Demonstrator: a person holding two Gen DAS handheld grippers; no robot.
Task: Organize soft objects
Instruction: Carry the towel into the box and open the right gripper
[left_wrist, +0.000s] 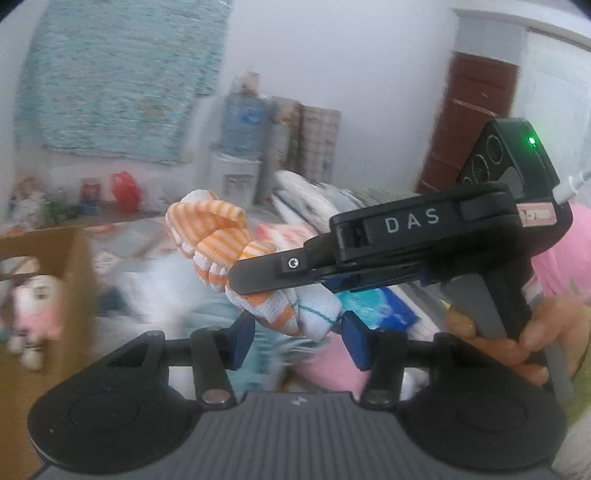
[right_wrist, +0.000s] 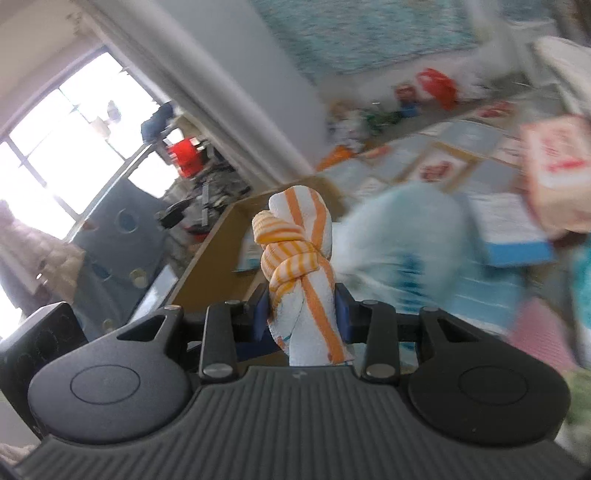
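The right gripper, lettered "DAS", clamps its fingers on a knotted orange-striped sock bundle; the left gripper's fingers stand parted around its tail.

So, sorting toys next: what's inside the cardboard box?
In the cardboard box the left view shows one plush doll in pink. The box wall covers anything deeper, and blur hides detail.
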